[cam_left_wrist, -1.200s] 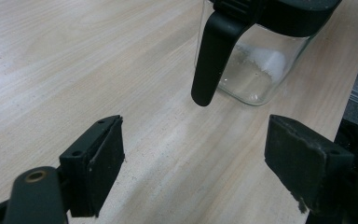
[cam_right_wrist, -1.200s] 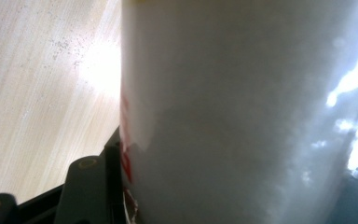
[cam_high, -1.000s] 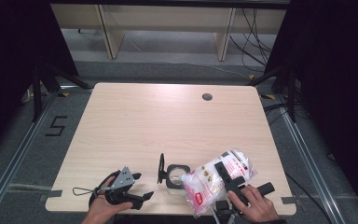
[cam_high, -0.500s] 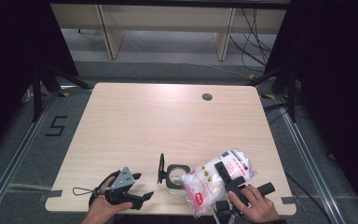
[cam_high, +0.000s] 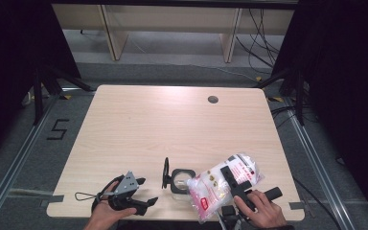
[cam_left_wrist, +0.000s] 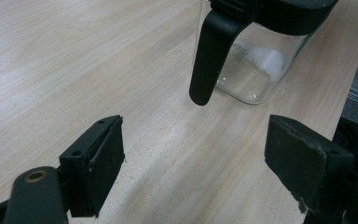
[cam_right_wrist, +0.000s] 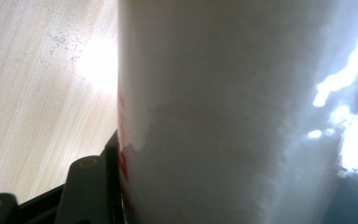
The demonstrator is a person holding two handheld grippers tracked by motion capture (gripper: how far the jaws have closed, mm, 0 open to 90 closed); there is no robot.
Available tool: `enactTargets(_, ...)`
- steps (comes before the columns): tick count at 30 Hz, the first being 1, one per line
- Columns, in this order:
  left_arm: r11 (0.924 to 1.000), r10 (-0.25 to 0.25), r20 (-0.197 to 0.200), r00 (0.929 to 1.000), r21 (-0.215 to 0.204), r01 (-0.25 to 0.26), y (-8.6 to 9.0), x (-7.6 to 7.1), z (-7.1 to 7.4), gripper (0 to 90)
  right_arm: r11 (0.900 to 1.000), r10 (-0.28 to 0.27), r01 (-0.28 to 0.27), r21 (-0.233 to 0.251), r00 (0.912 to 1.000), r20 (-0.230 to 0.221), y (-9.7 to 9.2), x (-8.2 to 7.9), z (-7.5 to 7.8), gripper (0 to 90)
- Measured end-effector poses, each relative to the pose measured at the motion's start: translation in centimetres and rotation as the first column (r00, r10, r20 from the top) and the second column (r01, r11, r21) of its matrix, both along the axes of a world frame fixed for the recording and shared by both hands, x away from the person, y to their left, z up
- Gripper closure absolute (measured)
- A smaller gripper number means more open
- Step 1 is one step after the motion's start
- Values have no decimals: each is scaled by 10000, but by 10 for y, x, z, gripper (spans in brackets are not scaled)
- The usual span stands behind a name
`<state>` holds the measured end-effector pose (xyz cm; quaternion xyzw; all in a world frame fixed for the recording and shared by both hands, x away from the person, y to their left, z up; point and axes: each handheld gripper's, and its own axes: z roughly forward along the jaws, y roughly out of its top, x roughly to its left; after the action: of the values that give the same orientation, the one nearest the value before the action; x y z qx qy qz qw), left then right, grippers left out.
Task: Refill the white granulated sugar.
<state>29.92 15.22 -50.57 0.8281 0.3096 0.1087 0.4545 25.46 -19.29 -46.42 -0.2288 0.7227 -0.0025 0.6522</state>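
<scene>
A clear plastic bag of white powder with red print [cam_high: 208, 191] is raised at the table's front right, tilted toward a small glass jar [cam_high: 180, 178]. My right gripper [cam_high: 227, 173] is shut on the bag, one black jaw lying across its top. In the right gripper view the bag [cam_right_wrist: 237, 116] presses against the left finger [cam_right_wrist: 93, 186]. The jar's black lid [cam_high: 165, 172] stands swung open at its left. My left gripper [cam_high: 147, 190] rests open at the front left, apart from the jar. Ahead of its open jaws, the left gripper [cam_left_wrist: 196, 158] faces the jar [cam_left_wrist: 251, 70], a little white powder inside.
The wooden table [cam_high: 163, 129] has a round cable hole [cam_high: 213, 99] at its back right. A cable loop [cam_high: 84, 196] trails left of the left gripper near the front edge. Shelf legs stand beyond the far edge, and a tape mark [cam_high: 57, 128] lies on the floor.
</scene>
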Motion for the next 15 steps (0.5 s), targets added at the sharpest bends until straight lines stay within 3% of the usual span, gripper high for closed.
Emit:
enactTargets(1, 10000, 0, 0, 10000, 0, 0, 0, 0, 0, 192, 10000, 0, 0, 0, 10000, 0, 0, 0, 0, 417)
enactTargets(2, 9995, -65, 96, 9999, 307, 62, 2, 1, 0, 192, 9999, -119, 119, 123, 9999, 10, -1, -1, -1, 416)
enactTargets(4, 9999, -8, 35, 10000, 144, 7, 1, 1, 0, 192, 9995, -240, 241, 220, 9997, -48, -1, -2, -2, 417)
enactTargets(5, 10000, 18, -38, 10000, -80, -19, -1, 0, -1, 192, 9997, -149, 151, -190, 9998, 106, 0, -1, 0, 419)
enactTargets(7, 9999, -126, 104, 9999, 70, 126, 0, 0, 0, 192, 9994, -308, 308, -123, 9995, -4, -1, -1, -1, 419)
enactTargets(10, 9997, -107, 82, 9999, 222, 105, 0, 2, -1, 192, 9999, -120, 122, -107, 9998, 137, 0, -1, 2, 419)
enactTargets(12, 9999, -134, 63, 9999, 107, 133, 0, 1, -1, 192, 9999, -145, 145, 13, 9999, -6, 0, -1, 2, 420)
enactTargets(13, 9998, -122, 75, 9999, 175, 121, 0, 1, -1, 192, 9990, -91, 100, -424, 9997, 215, 0, 0, 3, 420)
enactTargets(15, 9995, -116, 70, 9999, 280, 114, 0, 1, -1, 192, 9996, -145, 147, -239, 9999, 95, 0, 0, 2, 420)
